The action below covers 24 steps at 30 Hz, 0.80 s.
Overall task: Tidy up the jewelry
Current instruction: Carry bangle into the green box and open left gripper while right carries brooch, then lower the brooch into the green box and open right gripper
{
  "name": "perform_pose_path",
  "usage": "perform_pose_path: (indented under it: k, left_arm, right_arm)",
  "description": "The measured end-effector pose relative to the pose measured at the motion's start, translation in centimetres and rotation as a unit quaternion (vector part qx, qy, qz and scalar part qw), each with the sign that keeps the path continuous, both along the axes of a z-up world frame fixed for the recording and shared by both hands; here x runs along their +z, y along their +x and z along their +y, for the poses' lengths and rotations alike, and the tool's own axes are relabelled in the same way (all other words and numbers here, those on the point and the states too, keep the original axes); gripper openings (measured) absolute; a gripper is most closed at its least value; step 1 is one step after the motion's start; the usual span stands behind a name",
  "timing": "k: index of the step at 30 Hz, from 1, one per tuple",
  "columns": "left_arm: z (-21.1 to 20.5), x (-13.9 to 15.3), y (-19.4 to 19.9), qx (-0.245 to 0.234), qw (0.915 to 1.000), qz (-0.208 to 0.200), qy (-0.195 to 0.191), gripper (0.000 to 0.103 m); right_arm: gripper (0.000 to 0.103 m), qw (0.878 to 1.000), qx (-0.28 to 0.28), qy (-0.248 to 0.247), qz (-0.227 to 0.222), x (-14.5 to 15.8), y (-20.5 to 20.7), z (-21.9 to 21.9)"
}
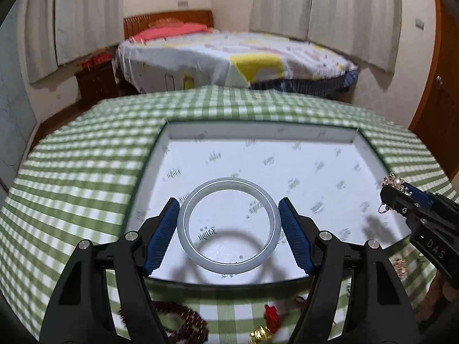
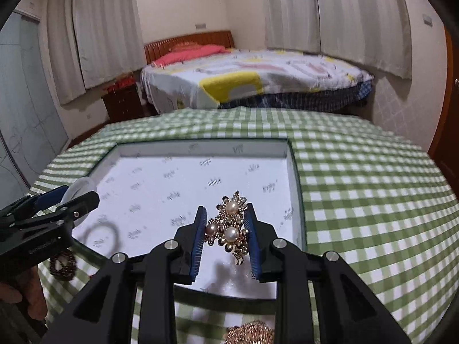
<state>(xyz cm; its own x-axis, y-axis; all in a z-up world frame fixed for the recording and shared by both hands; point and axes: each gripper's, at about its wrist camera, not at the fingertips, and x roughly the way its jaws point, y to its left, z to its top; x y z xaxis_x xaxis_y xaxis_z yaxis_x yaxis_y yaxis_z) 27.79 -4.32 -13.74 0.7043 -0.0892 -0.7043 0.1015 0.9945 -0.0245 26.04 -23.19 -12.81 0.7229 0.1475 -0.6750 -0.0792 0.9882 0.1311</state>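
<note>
- A bedroom: a bed (image 1: 238, 57) with a patterned sheet and a pink pillow stands beyond the counter (image 1: 86, 154), pale curtains (image 1: 344, 11) hang on the walls behind it, and a dark wooden nightstand (image 1: 96, 81) sits at the bed's head end.
- The counter is covered in green-and-white checked cloth; a shallow white tray (image 1: 258, 136) with a printed paper lining lies on it, and everything below is placed relative to this tray.
- The left gripper (image 1: 228, 226) hangs over the tray's near half, tilted downward. Its jaws are spread wide and pinch a pale grey-white bangle (image 1: 228, 197) across its full width; the ring lies roughly flat and throws a ring-shaped shadow on the lining beneath.
- The right gripper (image 2: 226, 236) is angled down over the tray's near right part. Its jaws stand narrow and pinch a gold brooch (image 2: 229, 229) set with three pearls, whose top cluster pokes out past the blue pads (image 2: 200, 240).
- In the left wrist view the right gripper comes in from the tray's right edge, the brooch glinting at its tip; in the right wrist view the left gripper comes in over the tray's left edge with the bangle showing edge-on.
- A hand (image 2: 31, 292) grips the left gripper's handle below the tray's near left corner.
- On the cloth on the near side of the tray lie a dark brown bead bracelet (image 1: 183, 321), a red ornament with a gold piece (image 1: 269, 318), and a gold filigree piece (image 2: 249, 334).
</note>
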Motion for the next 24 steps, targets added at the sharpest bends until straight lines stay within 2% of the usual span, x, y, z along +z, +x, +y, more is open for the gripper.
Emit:
perform_pose_path:
  k: [7, 17, 19, 21, 24]
  left_arm:
    - [-0.1, -2.6, 1.2, -0.005, 0.9992, 0.038, 0.008, 0.069]
    - [-0.8, -3.4, 2.0, -0.018, 0.998, 0.06, 0.009, 0.069]
    - [-0.8, -3.4, 2.0, -0.02, 0.998, 0.06, 0.006, 0.071]
    - [-0.9, -3.5, 2.0, -0.02, 0.998, 0.06, 0.006, 0.071]
    - [-0.8, -3.5, 2.0, -0.018, 0.998, 0.06, 0.008, 0.076]
  right_arm:
    - [0.028, 0.999, -0.002, -0.006, 0.038, -2.0, 1.1, -0.3]
    - [0.029, 0.998, -0.003, -0.027, 0.054, -2.3, 1.4, -0.3]
    - [0.03, 0.998, -0.001, -0.026, 0.054, -2.3, 1.4, -0.3]
    - [0.042, 0.998, -0.001, -0.026, 0.05, -2.2, 1.3, -0.1]
    - [0.046, 0.999, -0.003, -0.022, 0.047, -2.1, 1.2, -0.3]
